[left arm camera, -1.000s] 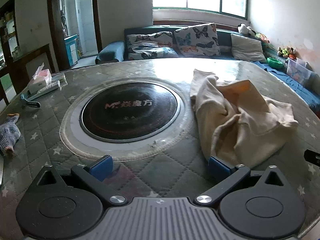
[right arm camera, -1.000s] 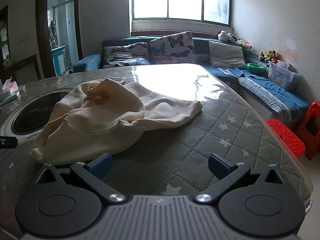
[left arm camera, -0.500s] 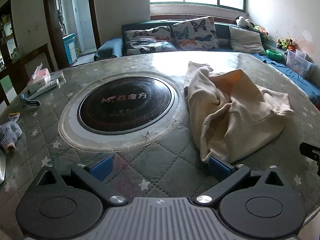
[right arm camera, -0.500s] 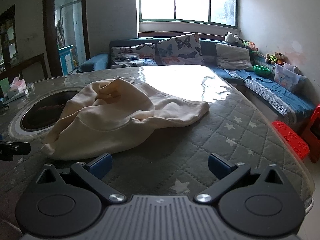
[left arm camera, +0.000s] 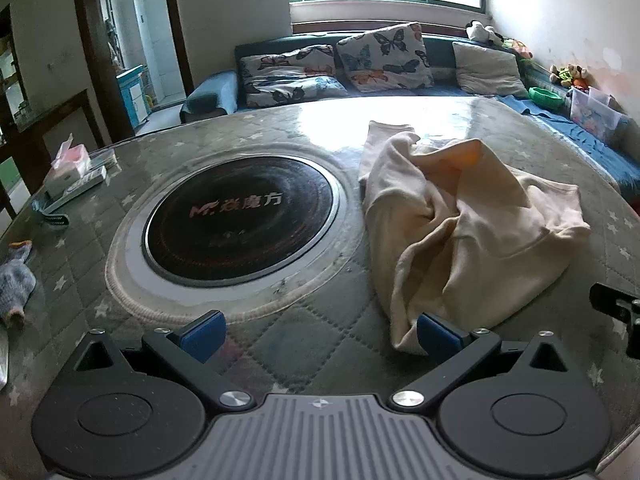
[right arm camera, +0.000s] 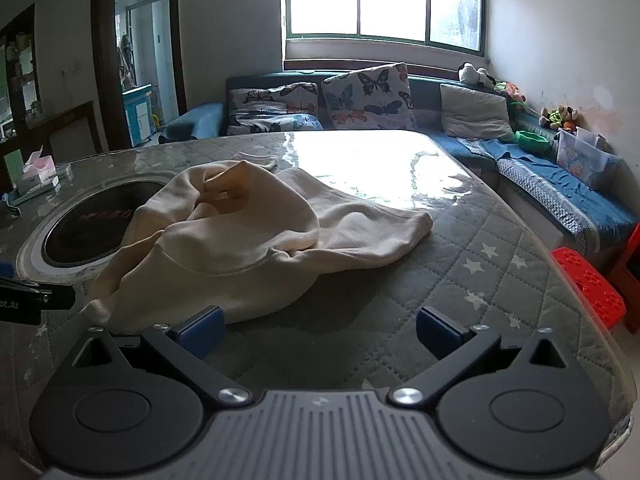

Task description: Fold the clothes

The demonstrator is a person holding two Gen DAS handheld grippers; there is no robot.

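A cream sweatshirt [left arm camera: 472,224] lies crumpled on the quilted grey table, to the right of the black round hob. In the right wrist view the same sweatshirt [right arm camera: 256,240] spreads across the left and middle of the table. My left gripper [left arm camera: 320,334] is open and low over the table; its right blue pad sits right at the garment's near hem, and I cannot tell if it touches. My right gripper [right arm camera: 318,330] is open too, its left blue pad at the garment's near edge. Nothing lies between either pair of fingers.
A black round hob [left arm camera: 240,218] is set into the table [left arm camera: 304,344] left of the garment. A tissue box [left arm camera: 70,164] and flat items lie far left, a grey sock [left arm camera: 14,284] at the left edge. A sofa with cushions [right arm camera: 368,96] stands behind, a red stool [right arm camera: 592,286] at right.
Both grippers have shifted slightly: the garment's near hem now sits closer to the left gripper's right pad and the right gripper's left pad. The sweatshirt itself has not moved.
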